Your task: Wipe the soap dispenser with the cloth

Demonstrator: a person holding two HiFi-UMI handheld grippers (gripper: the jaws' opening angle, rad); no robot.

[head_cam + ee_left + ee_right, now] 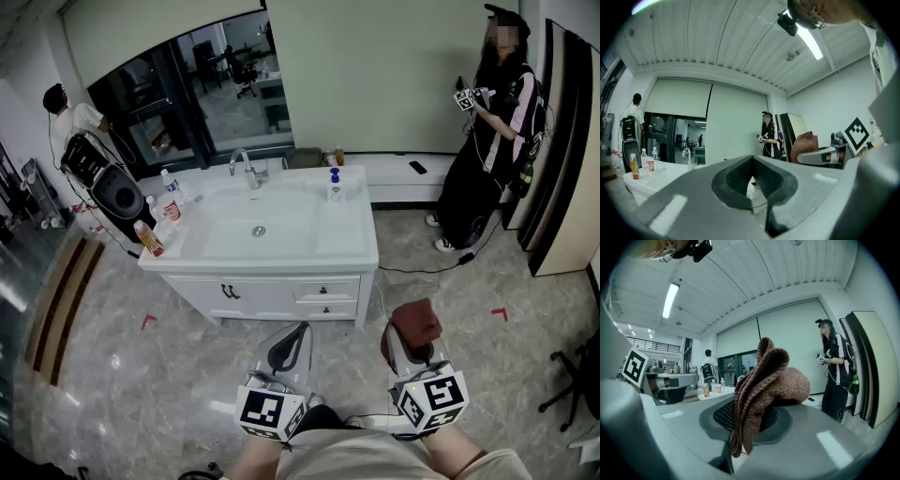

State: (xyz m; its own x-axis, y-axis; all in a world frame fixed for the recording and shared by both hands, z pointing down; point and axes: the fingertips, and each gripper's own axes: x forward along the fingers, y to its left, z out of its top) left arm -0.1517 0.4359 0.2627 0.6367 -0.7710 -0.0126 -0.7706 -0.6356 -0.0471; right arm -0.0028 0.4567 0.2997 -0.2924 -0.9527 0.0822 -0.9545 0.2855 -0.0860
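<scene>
Head view showed the soap dispenser (pixel 335 185) standing upright on the white surface (pixel 361 246), at the back right corner of the sink (pixel 225 234) and to the right of the tap (pixel 246 167). Several bottles (pixel 159 220) stood on the surface to the left of the sink. A person (pixel 492 141) stood to the right of the sink, well apart from it.

Both grippers were held low over the floor in front of the sink, well apart from it. The right gripper (pixel 412 345) had its fingers clamped on a brown cloth (pixel 415 322). The right gripper view confirmed this: the cloth was pinched between the pads, folded and bunched above them. The left gripper (pixel 291 342) had its fingers together with nothing between them, as seen in the left gripper view.

Assessment: the task appeared to be at its outset. The cloth was secured, which is the only part judged complete. The cloth was nowhere near the dispenser. Approach to the sink, contact and the wiping itself were all outstanding.
</scene>
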